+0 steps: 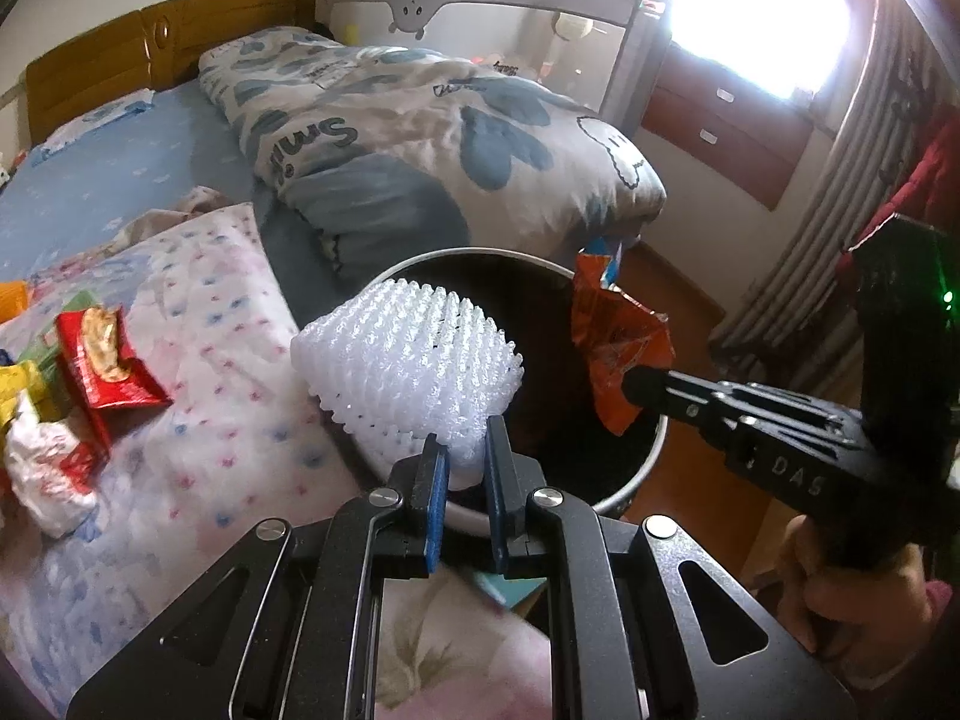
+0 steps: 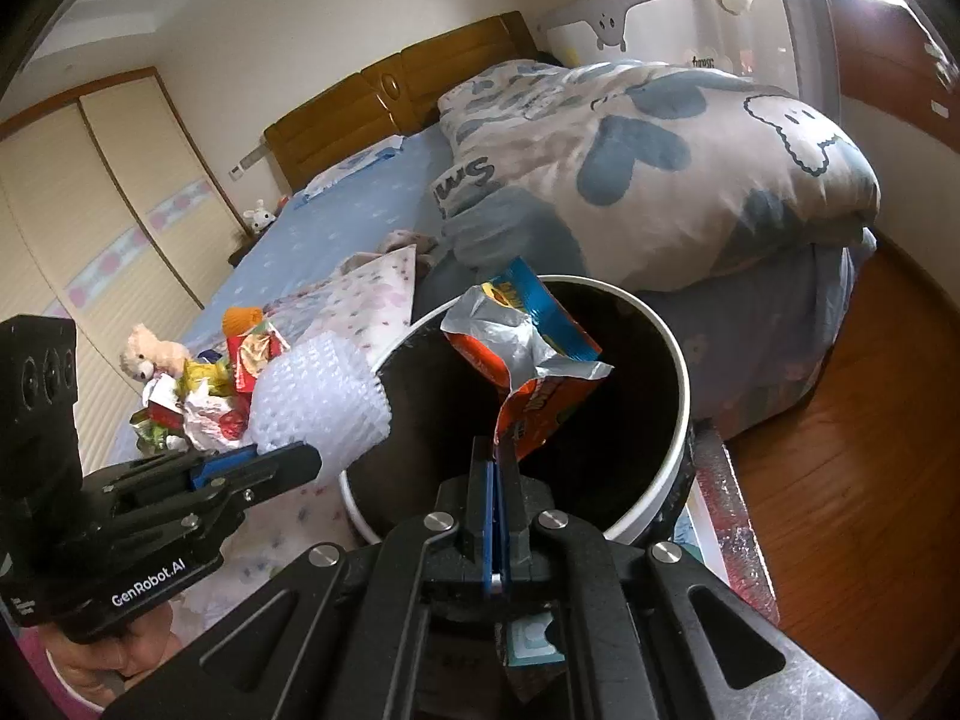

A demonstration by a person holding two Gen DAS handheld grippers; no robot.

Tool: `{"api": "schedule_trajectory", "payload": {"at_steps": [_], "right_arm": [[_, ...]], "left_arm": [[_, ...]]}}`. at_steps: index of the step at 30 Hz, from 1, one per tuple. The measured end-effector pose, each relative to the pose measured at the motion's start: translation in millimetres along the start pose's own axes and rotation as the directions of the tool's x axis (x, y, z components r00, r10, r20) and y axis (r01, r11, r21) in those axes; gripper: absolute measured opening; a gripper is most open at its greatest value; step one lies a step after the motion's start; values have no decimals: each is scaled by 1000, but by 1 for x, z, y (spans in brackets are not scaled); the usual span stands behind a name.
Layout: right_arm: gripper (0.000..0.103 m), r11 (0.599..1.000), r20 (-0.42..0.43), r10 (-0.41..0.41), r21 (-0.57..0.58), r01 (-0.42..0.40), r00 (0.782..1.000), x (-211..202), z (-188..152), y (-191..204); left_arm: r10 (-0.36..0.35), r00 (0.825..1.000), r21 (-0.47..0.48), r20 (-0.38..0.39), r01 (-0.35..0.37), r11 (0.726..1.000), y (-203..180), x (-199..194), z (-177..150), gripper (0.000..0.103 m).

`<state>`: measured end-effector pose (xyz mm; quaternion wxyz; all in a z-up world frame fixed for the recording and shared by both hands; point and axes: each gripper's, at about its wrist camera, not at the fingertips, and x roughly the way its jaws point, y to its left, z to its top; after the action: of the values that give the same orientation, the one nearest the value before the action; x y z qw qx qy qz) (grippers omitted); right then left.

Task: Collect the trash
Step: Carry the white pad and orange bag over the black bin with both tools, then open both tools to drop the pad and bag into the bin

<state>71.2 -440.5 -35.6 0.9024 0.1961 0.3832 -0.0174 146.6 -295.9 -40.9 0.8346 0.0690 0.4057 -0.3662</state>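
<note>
A round bin (image 1: 636, 468) with a white rim and dark inside stands beside the bed; it also shows in the right wrist view (image 2: 675, 432). My left gripper (image 1: 465, 450) is shut on a white foam net sleeve (image 1: 408, 366) and holds it over the bin's near-left rim; the sleeve also shows in the right wrist view (image 2: 318, 402). My right gripper (image 2: 495, 462) is shut on an orange and blue snack bag (image 2: 528, 360) and holds it over the bin's opening. The bag shows in the left wrist view (image 1: 612, 342) too.
More wrappers lie in a pile (image 1: 72, 372) on the flowered blanket (image 1: 228, 420) to the left, with a small teddy bear (image 2: 147, 354) behind them. A folded quilt (image 1: 420, 126) lies on the bed beyond the bin. Wooden floor (image 2: 852, 456) lies to the right.
</note>
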Motion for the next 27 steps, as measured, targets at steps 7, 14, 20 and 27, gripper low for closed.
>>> {"api": "schedule_trajectory", "payload": {"at_steps": [7,14,20,27], "right_arm": [[1,1000,-18,0,11,1,1000,10,6,-9],[7,999,-34,-16,30,17,999,15,9,-16],[47,998,-2,-31,60,31,1000,6,6,-20],[71,999,48,-10,47,8,999,-5,-3,4]], "left_arm": [[-9,1000,0,-21,9,1000,0,16,6,11],[11,999,-9,-33,-11,1000,3,20,3,54],[51,998,-33,-30,-52,998,15,6,-14,65],[131,991,-130,-21,-132,983,45,-22,-52,69]]}}
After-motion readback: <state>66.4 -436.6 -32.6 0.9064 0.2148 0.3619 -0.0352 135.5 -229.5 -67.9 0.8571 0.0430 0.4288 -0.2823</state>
